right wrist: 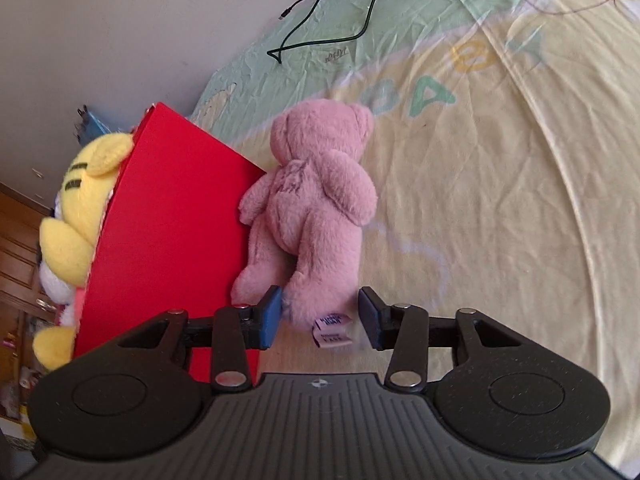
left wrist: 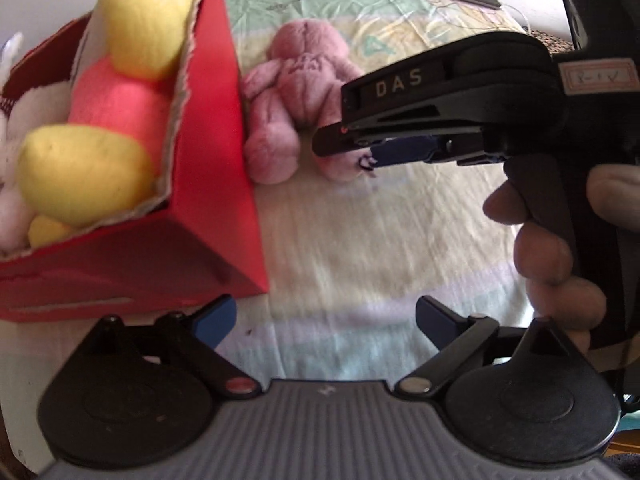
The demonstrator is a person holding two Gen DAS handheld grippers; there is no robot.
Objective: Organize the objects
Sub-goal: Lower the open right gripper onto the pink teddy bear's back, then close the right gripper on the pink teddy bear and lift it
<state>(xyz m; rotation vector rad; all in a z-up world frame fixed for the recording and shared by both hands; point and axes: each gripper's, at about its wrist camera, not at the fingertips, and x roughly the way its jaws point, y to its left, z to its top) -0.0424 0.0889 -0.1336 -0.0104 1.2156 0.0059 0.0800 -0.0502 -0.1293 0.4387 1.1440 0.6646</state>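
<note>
My right tongs (right wrist: 318, 316) straddle the pink bear's (right wrist: 316, 200) leg beside the red box (right wrist: 172, 232), pads not pressing yet; left tongs (left wrist: 324, 320) gaping, empty. Next: clench, lift over box wall.

Two handheld grippers, both matte black plastic: the left gripper (left wrist: 324, 318) has a ribbed grey-black deck flanked by two round black discs, with flat link arms pinned by a red button on one side and a silver one on the other, ending in blue-padded fingers (left wrist: 216, 316). The right gripper (right wrist: 318, 316) shows the same ribbed deck, twin discs, silver pivot pins, small screw heads and blue pads on its fingers (right wrist: 269, 316). Seen side-on from the left camera, it carries gold "DAS" lettering, a handwritten white label with a pink border and a black pistol handle in a bare hand (left wrist: 556, 248)
</note>
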